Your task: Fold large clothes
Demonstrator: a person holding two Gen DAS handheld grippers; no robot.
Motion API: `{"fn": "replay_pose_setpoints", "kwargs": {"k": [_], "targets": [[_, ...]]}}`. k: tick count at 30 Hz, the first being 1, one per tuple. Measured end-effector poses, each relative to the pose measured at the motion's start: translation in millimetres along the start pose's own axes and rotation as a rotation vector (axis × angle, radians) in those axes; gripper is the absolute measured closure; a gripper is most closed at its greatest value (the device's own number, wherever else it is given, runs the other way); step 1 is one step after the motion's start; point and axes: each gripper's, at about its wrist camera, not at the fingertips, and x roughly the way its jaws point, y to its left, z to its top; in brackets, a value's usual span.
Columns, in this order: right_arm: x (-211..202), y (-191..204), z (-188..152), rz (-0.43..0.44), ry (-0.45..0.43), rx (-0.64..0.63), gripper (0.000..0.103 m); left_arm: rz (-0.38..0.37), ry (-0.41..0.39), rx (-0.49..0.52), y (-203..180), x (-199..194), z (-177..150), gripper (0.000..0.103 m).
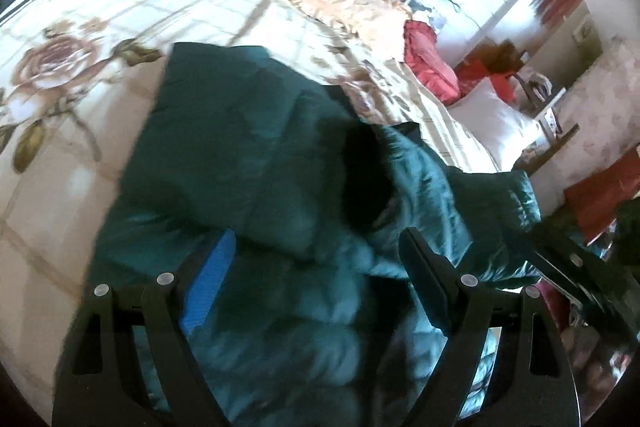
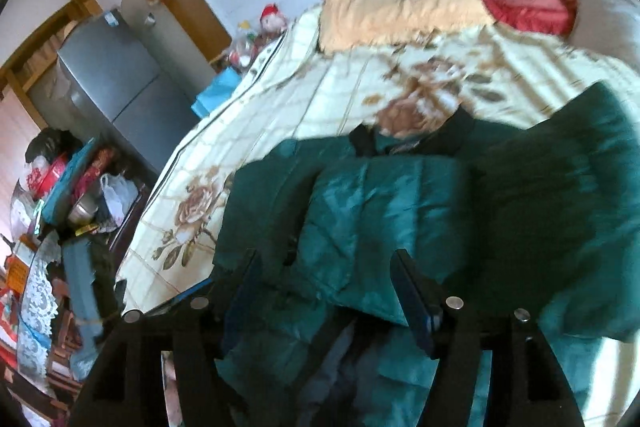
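Now we fold the jacket [image 2: 400, 211] on the bed [image 2: 312, 99].
Both grippers, left [image 1: 316, 259] and right [image 2: 324, 283], hang released over it, nothing pinched; the jacket lies rumpled along the bed's near edge. We judge it best to pinch one outer layer at the hem, lift evenly, then lay it flat.

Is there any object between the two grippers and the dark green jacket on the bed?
No visible object is in the way. The dark green padded jacket lies on the floral bedspread, directly below the open left gripper and open right gripper. Only jacket fabric shows between the fingers; the pads do not press on it.
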Motion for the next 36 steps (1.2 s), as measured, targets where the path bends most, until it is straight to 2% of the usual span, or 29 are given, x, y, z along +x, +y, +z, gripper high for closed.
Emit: {"fn": "replay_pose_setpoints", "kwargs": {"k": [3, 6, 8, 15, 16, 18, 19, 22, 23, 26, 28, 32, 34, 36], "targets": [[-27, -7, 1, -0.030, -0.039, -0.010, 0.035, 0.007, 0.034, 0.029, -19, 24, 8, 0.019], [-47, -16, 2, -0.077, -0.064, -0.018, 0.033, 0.045, 0.063, 0.042, -29, 48, 14, 0.019], [-56, -25, 2, -0.099, -0.076, -0.006, 0.033, 0.076, 0.050, 0.059, -36, 59, 15, 0.019], [-76, -49, -1, -0.121, -0.103, 0.036, 0.033, 0.087, 0.017, 0.117, -49, 71, 15, 0.020], [-77, -51, -1, -0.123, -0.109, 0.044, 0.033, 0.089, 0.013, 0.125, -51, 71, 15, 0.023], [-83, -55, -3, -0.120, -0.118, 0.059, 0.033, 0.080, 0.019, 0.136, -52, 72, 16, 0.041], [-84, -56, -3, -0.119, -0.123, 0.066, 0.033, 0.076, 0.027, 0.141, -52, 74, 16, 0.045], [-89, -58, -3, -0.126, -0.137, 0.077, 0.033, 0.062, 0.030, 0.142, -52, 72, 18, 0.069], [-90, -58, -2, -0.129, -0.141, 0.079, 0.033, 0.053, 0.032, 0.141, -52, 71, 19, 0.080], [-93, -58, -2, -0.137, -0.153, 0.081, 0.033, 0.037, 0.024, 0.135, -49, 58, 25, 0.087], [-94, -58, -1, -0.141, -0.160, 0.082, 0.033, 0.043, -0.025, 0.138, -42, 38, 36, 0.088], [-93, -62, 2, -0.165, -0.179, 0.104, 0.031, 0.100, -0.095, 0.120, -13, 9, 57, 0.089], [-87, -66, 4, -0.176, -0.184, 0.127, 0.027, 0.138, -0.106, 0.088, 9, 2, 66, 0.089], [-76, -69, 6, -0.184, -0.178, 0.142, 0.027, 0.152, -0.098, 0.060, 27, 2, 68, 0.090]]}}
